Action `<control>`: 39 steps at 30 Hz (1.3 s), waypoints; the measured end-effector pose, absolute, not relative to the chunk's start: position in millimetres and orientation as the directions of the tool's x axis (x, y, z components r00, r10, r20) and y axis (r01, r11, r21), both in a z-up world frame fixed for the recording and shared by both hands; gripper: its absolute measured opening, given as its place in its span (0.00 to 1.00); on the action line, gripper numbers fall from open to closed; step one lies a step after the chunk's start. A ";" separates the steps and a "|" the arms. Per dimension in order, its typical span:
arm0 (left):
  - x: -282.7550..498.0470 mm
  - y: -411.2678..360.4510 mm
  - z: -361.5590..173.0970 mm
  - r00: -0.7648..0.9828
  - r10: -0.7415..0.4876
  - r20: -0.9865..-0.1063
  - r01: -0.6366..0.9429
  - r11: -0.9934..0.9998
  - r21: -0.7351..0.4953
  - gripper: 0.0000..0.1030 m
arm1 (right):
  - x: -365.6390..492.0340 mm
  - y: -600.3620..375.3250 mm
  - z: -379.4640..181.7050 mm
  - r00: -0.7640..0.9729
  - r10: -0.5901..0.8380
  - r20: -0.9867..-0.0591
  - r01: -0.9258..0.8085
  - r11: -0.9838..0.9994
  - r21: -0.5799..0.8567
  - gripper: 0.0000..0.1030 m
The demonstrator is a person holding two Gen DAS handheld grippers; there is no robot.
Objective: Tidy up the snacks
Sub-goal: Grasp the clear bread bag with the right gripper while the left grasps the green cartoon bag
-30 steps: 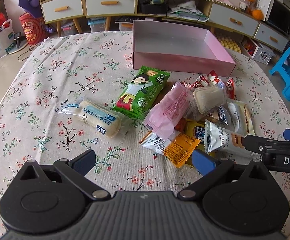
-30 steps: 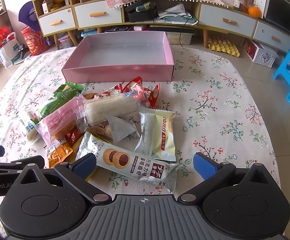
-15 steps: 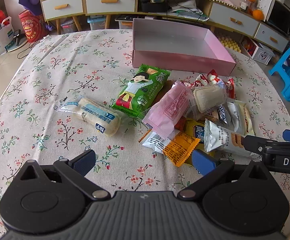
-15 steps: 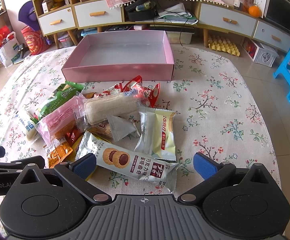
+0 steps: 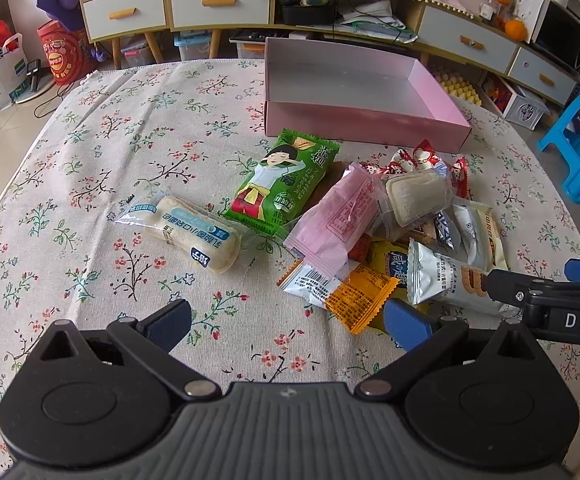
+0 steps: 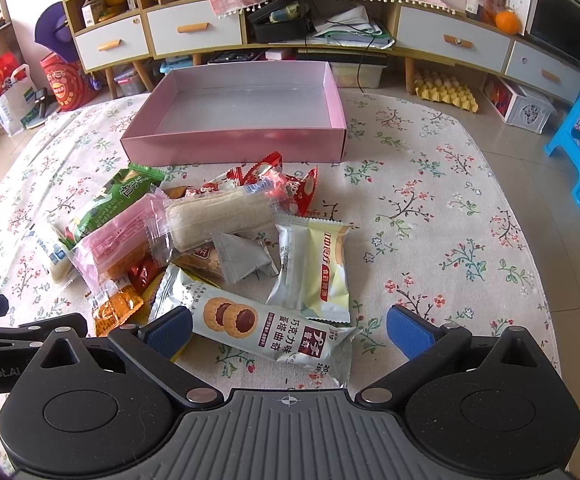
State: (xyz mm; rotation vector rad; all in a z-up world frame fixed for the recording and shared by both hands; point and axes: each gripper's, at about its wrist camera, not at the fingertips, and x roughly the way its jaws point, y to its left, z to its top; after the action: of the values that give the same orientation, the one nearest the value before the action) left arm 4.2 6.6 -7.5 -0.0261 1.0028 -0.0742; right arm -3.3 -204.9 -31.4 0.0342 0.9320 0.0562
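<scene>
Little has changed: the left gripper [image 5: 288, 320] creeps toward the snack pile [image 6: 194, 240] just before the pink box [image 6: 234, 144] (nothing inside yet); the right gripper [image 6: 288, 330] holds, both spread wide, so sorting hasn't begun

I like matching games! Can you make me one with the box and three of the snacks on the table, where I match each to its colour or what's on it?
Things:
1. box
2. cartoon-girl packet
3. cookie packet
4. bread roll packet

Descriptions:
A. silver with round jam cookies pictured
B. pink, nothing inside
C. clear with light-blue print, lying apart to the left of the pile
D. green

Pairs: 1-B, 2-D, 3-A, 4-C
</scene>
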 end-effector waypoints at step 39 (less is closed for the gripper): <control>115.3 46.9 -32.6 0.455 -0.324 -0.829 0.129 0.946 -0.299 0.53 | 114.7 -225.4 -74.4 0.502 0.508 -0.700 0.077 0.780 0.621 0.74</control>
State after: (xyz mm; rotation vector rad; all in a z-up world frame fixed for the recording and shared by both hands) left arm 115.3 46.9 -32.6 -0.2036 1.0641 -0.2822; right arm 114.7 -225.4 -74.4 0.6495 1.0278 0.2838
